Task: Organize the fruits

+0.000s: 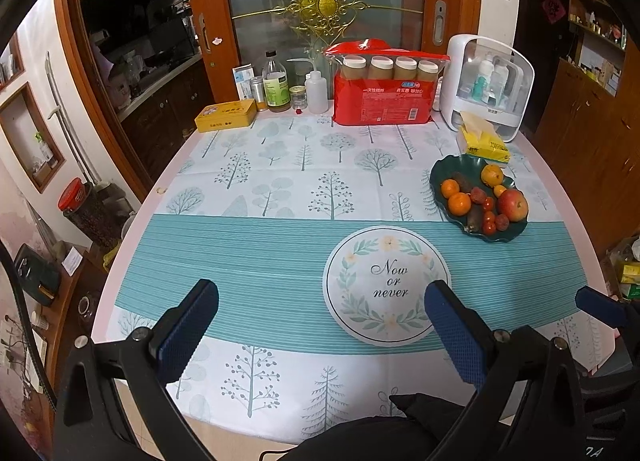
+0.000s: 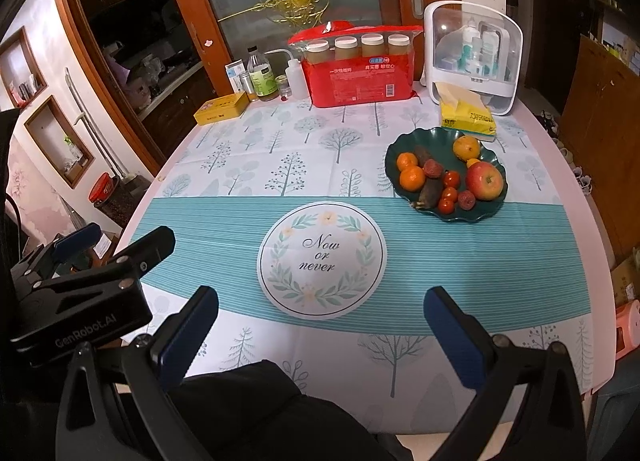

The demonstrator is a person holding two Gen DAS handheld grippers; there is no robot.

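both grippers hung low over the near edge of the bench (image 2: pixel 560 221), well short of anything. left gripper (image 1: pixel 320 325): fingers wide apart, nothing between them. right gripper (image 2: pixel 320 329): same, fingers wide apart and empty.

all the fruit sat heaped on the dark green plate (image 2: pixel 404 141) toward the far right of the bench, just in front of the yellow tissue pack (image 2: pixel 470 119). on it: 1 apple (image 2: pixel 485 181) at the plate's right side, 2 tangerines (image 2: pixel 412 177) at its left, a yellow-orange fruit (image 2: pixel 466 147) at the back, small red tomatoes (image 2: pixel 449 194) in the middle, 2 bumpy pinkish fruits that looked like lychees (image 2: pixel 433 168), and 2 dark oblong pieces (image 2: pixel 430 192) i couldn't identify. no loose fruit anywhere on the tablecloth (image 2: pixel 480 253).

the round "now or never" mat (image 2: pixel 322 259) lay bare near the front centre, closer to both grippers than the plate.

step: ambiguous. this fit either fruit already gathered onto the plate with hands pulled back, or a mixed pile waiting to be sorted out. frames didn't settle which, so no move called.

if any reach followed, my guess is the right gripper was the better placed, and the small round items would roll and need a narrow, centred grip.
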